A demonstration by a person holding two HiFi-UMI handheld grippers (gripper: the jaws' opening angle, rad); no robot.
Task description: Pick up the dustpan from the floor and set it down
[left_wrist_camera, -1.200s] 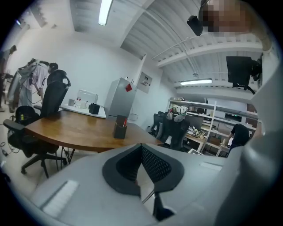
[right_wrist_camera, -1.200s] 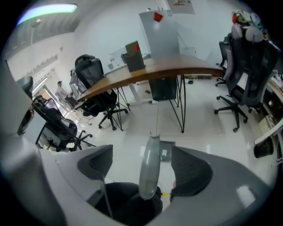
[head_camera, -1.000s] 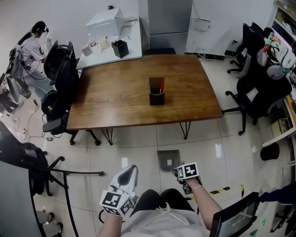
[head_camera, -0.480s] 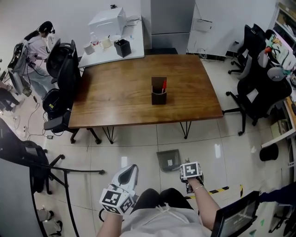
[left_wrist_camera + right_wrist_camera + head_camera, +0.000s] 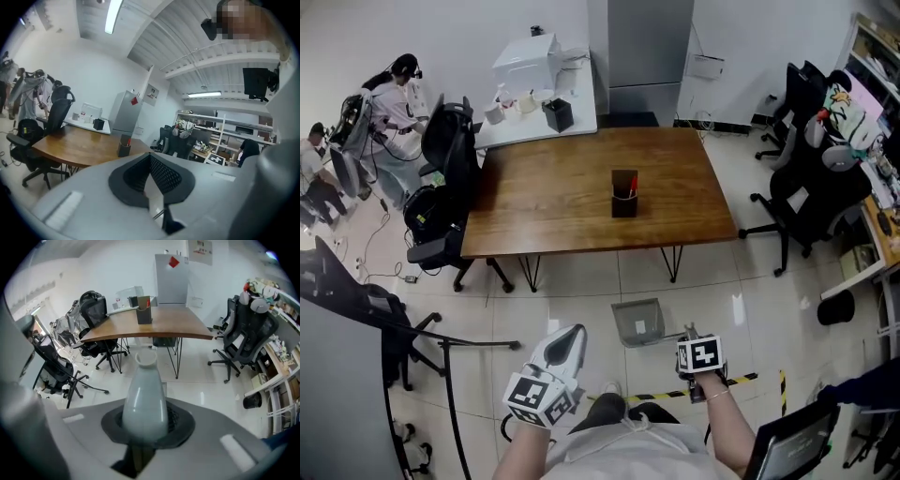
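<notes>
So the grey dustpan (image 5: 636, 321) is over the white floor (image 5: 572, 291) tiles, just in front of the near edge of the wooden desk (image 5: 572, 202), open mouth facing the desk and handle pointing back at the person. The right hand-held gripper (image 5: 691, 339) is clenched on that handle. In the right gripper view the pale rounded handle sits right between the black pads and sticks out past them. From the head view I honestly can't tell whether the pan is clear of the floor or resting on it. The left hand-held gripper (image 5: 568, 337) is off to the left of the pan, well apart from it, jaws closed together with nothing in them, aimed out across the room rather than down. Just to the right of the right one there's a strip of black-and-yellow tape (image 5: 741, 380) on the tiles. On the desk there's only a small dark pen holder (image 5: 624, 194) with something red in it, about mid-top. Black office chairs (image 5: 450, 187) crowd the left end of the desk, and more sit off to the right. Behind it is a white desk (image 5: 546, 117) with a white box (image 5: 530, 56) and small stuff on it, next to a tall grey cabinet (image 5: 649, 42). People (image 5: 394, 103) are over at the far left.
</notes>
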